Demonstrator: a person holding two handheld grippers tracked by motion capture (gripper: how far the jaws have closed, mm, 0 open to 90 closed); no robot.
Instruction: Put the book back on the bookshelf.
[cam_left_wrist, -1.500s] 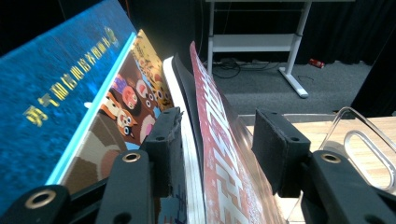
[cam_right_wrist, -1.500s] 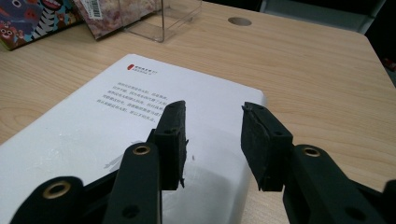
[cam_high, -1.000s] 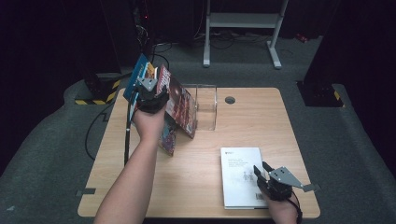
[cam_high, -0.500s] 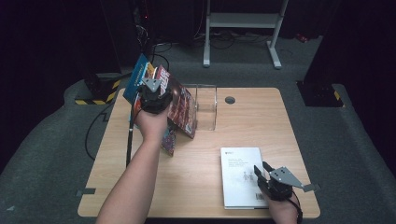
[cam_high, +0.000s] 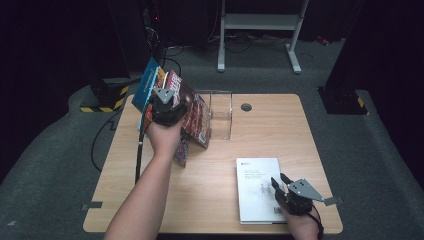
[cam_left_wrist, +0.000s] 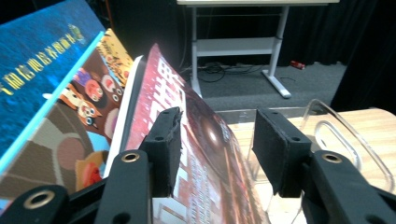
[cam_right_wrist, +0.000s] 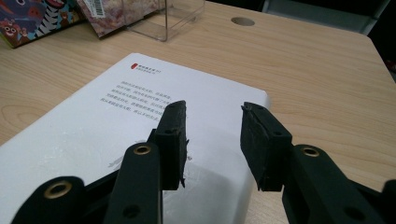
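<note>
High view: left claw (cam_high: 167, 102), at ten o'clock, part-open against the red book (cam_high: 192, 112), jaws just widening; right claw (cam_high: 281, 186), at five o'clock, part-open and empty over the white book (cam_high: 257, 187) on the bench (cam_high: 270, 130).

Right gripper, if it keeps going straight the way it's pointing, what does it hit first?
Probably the white book: the right gripper hangs open low over its near corner, aimed along the cover. Depth is unclear.

White book (cam_right_wrist: 140, 121) cover: small red seal mark with a short red line beside it at the top corner; several lines of black Chinese print below, too small to read.
Blue book (cam_left_wrist: 42, 70) cover: yellow Chinese characters, blurred, unreadable.
Package (cam_right_wrist: 109, 14): barcode label, digits illegible.
</note>
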